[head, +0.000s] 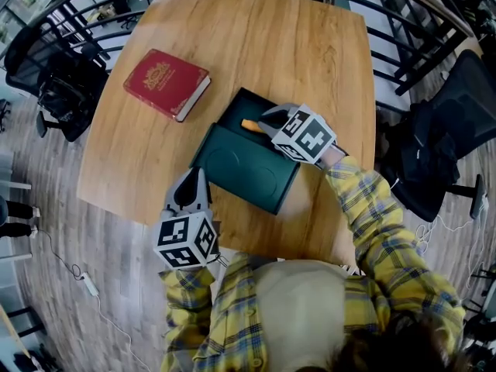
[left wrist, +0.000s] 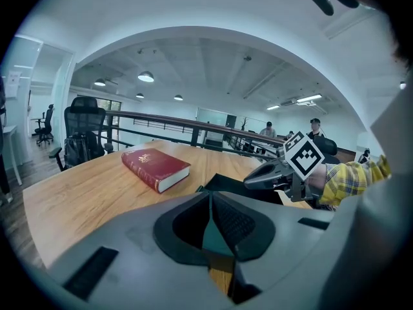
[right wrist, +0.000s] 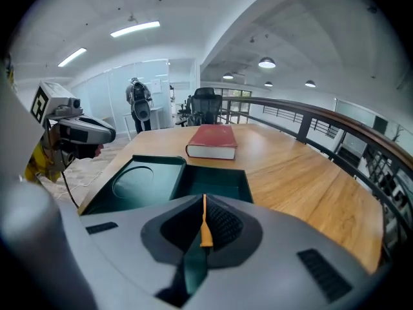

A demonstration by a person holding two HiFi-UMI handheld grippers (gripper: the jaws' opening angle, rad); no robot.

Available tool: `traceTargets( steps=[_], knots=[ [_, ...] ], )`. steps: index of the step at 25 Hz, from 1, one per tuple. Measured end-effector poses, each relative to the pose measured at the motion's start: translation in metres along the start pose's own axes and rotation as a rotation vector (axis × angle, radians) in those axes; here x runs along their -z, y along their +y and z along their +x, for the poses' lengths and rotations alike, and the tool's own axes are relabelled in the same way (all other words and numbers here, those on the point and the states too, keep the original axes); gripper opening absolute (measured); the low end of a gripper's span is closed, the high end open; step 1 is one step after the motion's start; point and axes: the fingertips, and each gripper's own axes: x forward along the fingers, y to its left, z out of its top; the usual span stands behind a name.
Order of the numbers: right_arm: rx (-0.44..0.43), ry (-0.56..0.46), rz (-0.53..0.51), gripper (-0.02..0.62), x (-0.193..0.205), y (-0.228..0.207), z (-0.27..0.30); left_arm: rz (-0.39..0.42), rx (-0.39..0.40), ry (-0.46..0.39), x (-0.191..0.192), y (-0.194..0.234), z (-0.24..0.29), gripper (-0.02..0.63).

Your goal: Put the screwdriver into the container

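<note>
The right gripper (head: 268,122) has its jaws drawn narrow on the orange screwdriver (head: 252,125), a thin orange strip pinched between the pads in the right gripper view. It holds the tool over the uncovered far end of the dark green container (head: 240,169). Whether the tool touches the container's floor cannot be told. The rest of the container is covered by a lid with a round impression in it. At the container's near-left corner sits the left gripper (head: 194,178), its fingertips (left wrist: 211,196) closed together – green container surface and bare wood show through the gap behind them, and no view makes clear whether they pinch the edge. Well apart from the container, off its far-left side, a red book (head: 167,84) lies flat on the wooden table (head: 310,53).
</note>
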Motion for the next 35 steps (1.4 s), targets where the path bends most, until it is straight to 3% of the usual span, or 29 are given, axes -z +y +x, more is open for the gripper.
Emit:
traceTargets(
  steps=[14, 35],
  knots=[
    [0.093, -0.149, 0.098, 0.067, -0.009, -0.001, -0.06, 0.041, 0.016, -0.011, -0.01, -0.023, 0.003, 0.017],
    [0.226, -0.33, 0.256, 0.066, -0.014, 0.003, -0.12, 0.041, 0.008, -0.061, -0.027, -0.022, -0.001, 0.018]
  ],
)
